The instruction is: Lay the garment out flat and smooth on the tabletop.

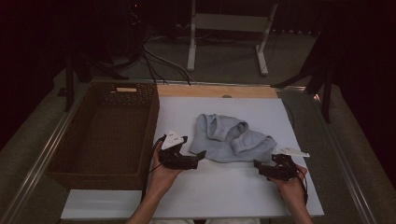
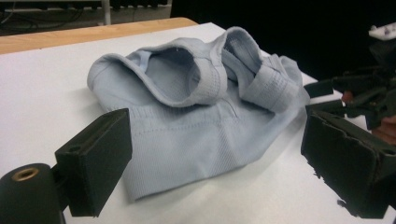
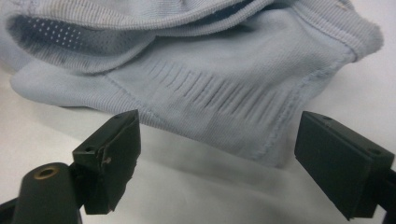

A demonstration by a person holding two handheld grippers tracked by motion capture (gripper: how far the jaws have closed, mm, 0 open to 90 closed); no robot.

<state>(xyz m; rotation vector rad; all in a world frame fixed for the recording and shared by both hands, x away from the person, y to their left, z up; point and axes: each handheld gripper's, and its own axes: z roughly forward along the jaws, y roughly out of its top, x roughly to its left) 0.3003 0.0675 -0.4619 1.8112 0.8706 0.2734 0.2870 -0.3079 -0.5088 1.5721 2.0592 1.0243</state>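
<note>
A light blue knit garment (image 1: pixel 229 137) lies crumpled in the middle of the white table (image 1: pixel 224 191). My left gripper (image 1: pixel 198 156) rests at the garment's near left corner, jaws spread wide; in the left gripper view the cloth (image 2: pixel 187 121) lies just ahead of them, its near hem level with the pads, which do not press it. My right gripper (image 1: pixel 259 166) sits at the near right corner, also open. In the right gripper view the garment's hem (image 3: pixel 224 112) lies just beyond the open jaws, untouched.
A dark wicker basket (image 1: pixel 60 168) stands along the table's left side, close to my left hand. A wooden strip (image 1: pixel 215 91) borders the table's far edge. Bare white tabletop lies in front of the garment, between my two hands.
</note>
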